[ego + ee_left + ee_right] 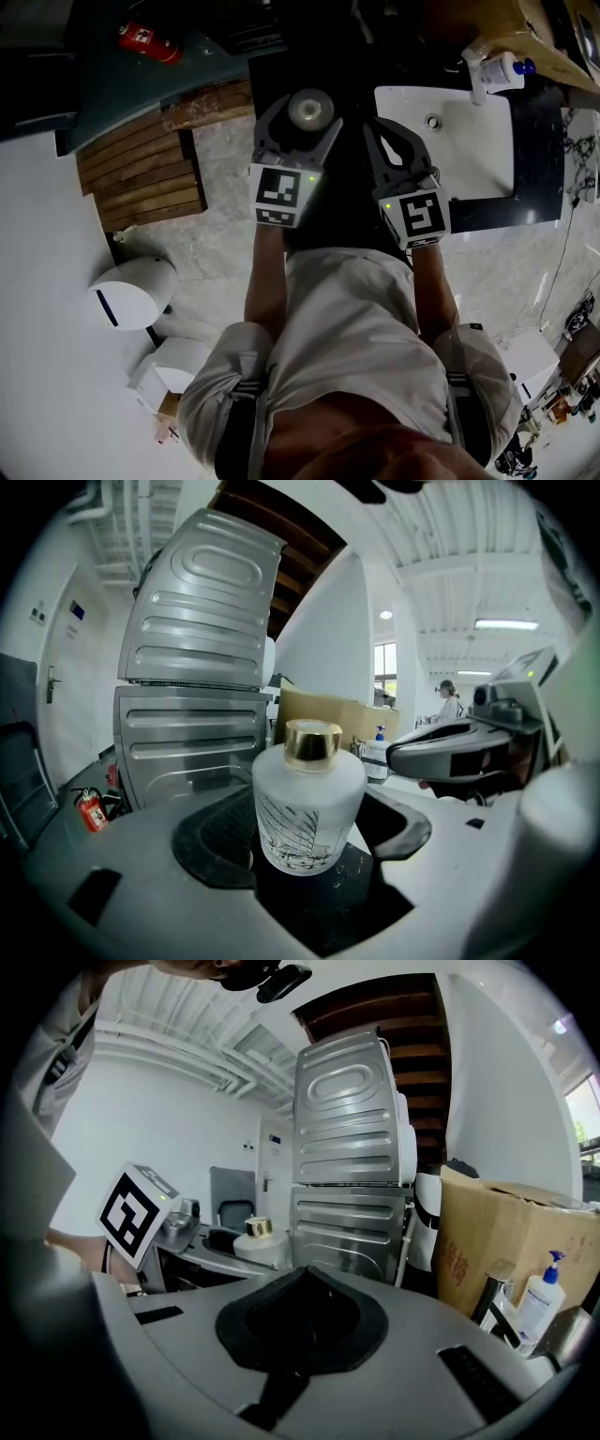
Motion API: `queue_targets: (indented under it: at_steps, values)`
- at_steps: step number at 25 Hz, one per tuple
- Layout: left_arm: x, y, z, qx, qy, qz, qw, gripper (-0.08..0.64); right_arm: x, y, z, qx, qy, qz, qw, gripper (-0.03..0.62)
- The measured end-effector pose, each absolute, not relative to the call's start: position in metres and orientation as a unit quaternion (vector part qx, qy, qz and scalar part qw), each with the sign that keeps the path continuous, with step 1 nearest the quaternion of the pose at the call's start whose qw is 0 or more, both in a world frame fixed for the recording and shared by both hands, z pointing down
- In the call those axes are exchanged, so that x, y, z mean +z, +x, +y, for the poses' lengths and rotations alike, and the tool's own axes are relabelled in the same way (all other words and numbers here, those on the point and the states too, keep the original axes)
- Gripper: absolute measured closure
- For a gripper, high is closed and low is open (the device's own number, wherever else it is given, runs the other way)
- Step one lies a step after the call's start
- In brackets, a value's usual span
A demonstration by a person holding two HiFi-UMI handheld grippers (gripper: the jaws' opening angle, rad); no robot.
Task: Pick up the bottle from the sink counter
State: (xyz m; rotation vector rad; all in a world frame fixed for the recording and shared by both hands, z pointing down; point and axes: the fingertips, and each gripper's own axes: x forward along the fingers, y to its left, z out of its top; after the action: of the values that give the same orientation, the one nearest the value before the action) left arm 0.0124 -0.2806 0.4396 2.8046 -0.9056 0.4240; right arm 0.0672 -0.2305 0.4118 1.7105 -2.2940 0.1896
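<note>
Dark sink counter (483, 212) goes around one white sink (469, 141), and the person stands bent over its left part with a claw in each hand.

The left gripper (298, 127) has its jaws around the frosted bottle (307, 808), the one with the gold cap. The jaws are opened only as wide as the bottle's body. The black pads (211, 841) seem to lie against both its sides, so I judge that it is gripped. The bottle stands upright and low between the jaws, over the dark counter top. I cannot tell if its base is touching the counter or is a little above it.

The right gripper (392, 139) is just beside the left one, on the sink side. Its jaws are fully together and hold nothing.

The step in hand looks to me like the lift itself. To do it well, I would keep the squeeze firm and even, because the frosted glass is round and may slip or turn in the pads. I would raise it straight up with the gold cap on top and without tilting. The empty claw should stay off to the side, clear of the bottle.

I count two grippers and two bottles: the frosted one in the claw and one pump bottle (502, 71) at the far corner of the sink. There is also one fire extinguisher (150, 41) and one cardboard box (497, 1241).
</note>
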Motion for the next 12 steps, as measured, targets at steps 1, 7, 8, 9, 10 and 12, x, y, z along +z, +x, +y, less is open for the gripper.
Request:
queue_targets:
  at_steps: [1, 7, 8, 9, 10, 12]
  values:
    - [0.433, 0.011, -0.279, 0.139, 0.940, -0.302, 0.078, 0.242, 0.409, 0.066, -0.230, 0.063, 0.590, -0.794, 0.134, 0.596]
    - [0.404, 0.003, -0.267, 0.121, 0.944, -0.299, 0.064, 0.242, 0.389, 0.062, -0.224, 0.053, 0.588, -0.798, 0.119, 0.597]
    - [0.401, 0.002, -0.265, 0.120, 0.945, -0.299, 0.063, 0.242, 0.385, 0.061, -0.223, 0.052, 0.589, -0.798, 0.117, 0.596]
    - [0.397, 0.000, -0.263, 0.119, 0.945, -0.299, 0.062, 0.242, 0.380, 0.060, -0.222, 0.053, 0.589, -0.799, 0.112, 0.596]
    - [0.394, -0.002, -0.261, 0.117, 0.945, -0.299, 0.061, 0.242, 0.375, 0.058, -0.221, 0.054, 0.588, -0.800, 0.107, 0.595]
    - [0.388, -0.006, -0.257, 0.114, 0.945, -0.300, 0.061, 0.242, 0.365, 0.056, -0.220, 0.050, 0.588, -0.802, 0.096, 0.597]
